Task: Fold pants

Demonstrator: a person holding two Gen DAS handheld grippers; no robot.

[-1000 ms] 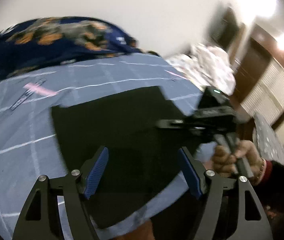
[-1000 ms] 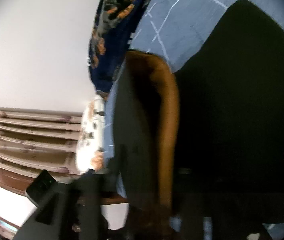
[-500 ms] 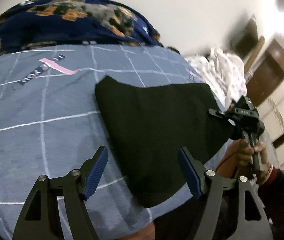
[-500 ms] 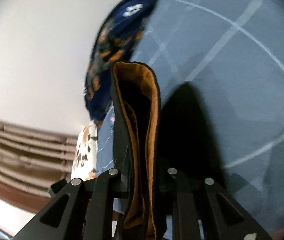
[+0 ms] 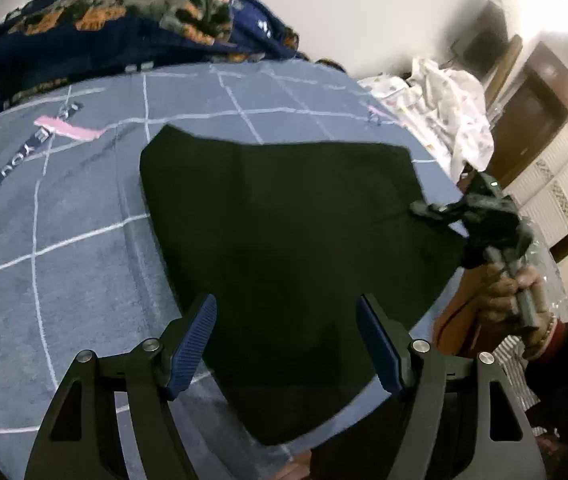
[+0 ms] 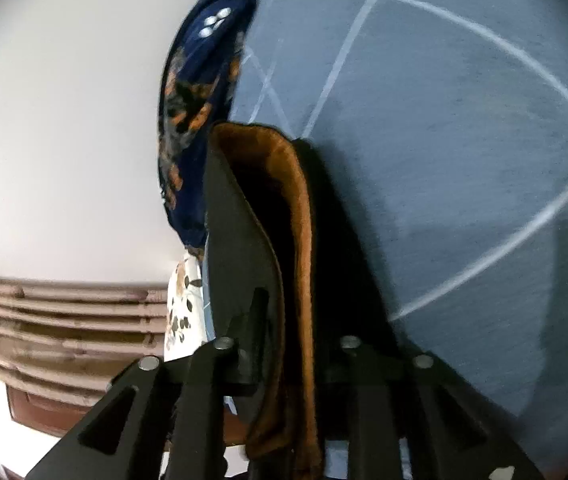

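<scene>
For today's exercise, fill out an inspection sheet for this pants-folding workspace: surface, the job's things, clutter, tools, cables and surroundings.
Surface: bedsheet, grey-blue with a white grid, spread flat.
Job's things: black pants, folded and lying on the sheet; an edge with brown lining stands between the right tool's fingers.
Clutter: dark blue patterned blanket bunched along the far edge; white printed cloth heaped at the right.
Tools: left tool open, hovering over the near end of the pants, nothing between its fingers; right tool opening, with the pants' edge between its fingers.
Cables: nothing seen.
Surroundings: plain white wall; dark wooden door at the right.
</scene>
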